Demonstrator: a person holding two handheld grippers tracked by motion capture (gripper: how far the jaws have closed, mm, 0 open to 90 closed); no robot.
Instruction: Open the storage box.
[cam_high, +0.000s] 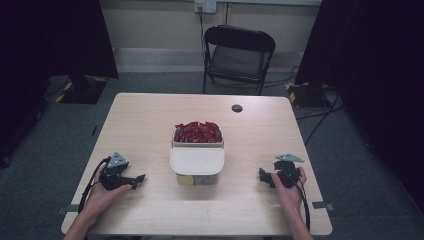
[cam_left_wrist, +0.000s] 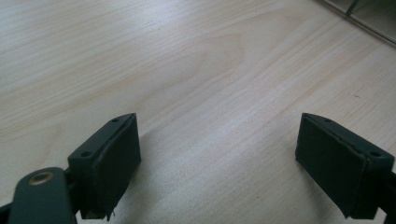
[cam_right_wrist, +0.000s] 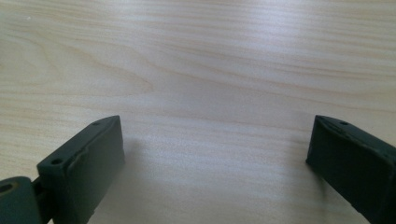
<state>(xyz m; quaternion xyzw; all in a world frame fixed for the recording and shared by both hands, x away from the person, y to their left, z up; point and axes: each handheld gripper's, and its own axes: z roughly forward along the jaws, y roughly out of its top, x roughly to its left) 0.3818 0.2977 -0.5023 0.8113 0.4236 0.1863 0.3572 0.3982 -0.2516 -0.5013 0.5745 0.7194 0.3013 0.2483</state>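
Box (cam_high: 197, 161) of red packets (cam_high: 198, 132) sits between both tongs.
Left tongs (cam_high: 136, 181) and right tongs (cam_high: 263, 177) gape wide, empty, on the pale table (cam_high: 150, 120); chair (cam_high: 238, 56) beyond.

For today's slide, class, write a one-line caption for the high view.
Two open grippers, left and right, flank a lidded container beside a tray of red packets.

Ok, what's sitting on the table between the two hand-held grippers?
In the high view, a clear container with a white lid and red packets sits between the left hand-held gripper and the right hand-held gripper; bare wood either side.
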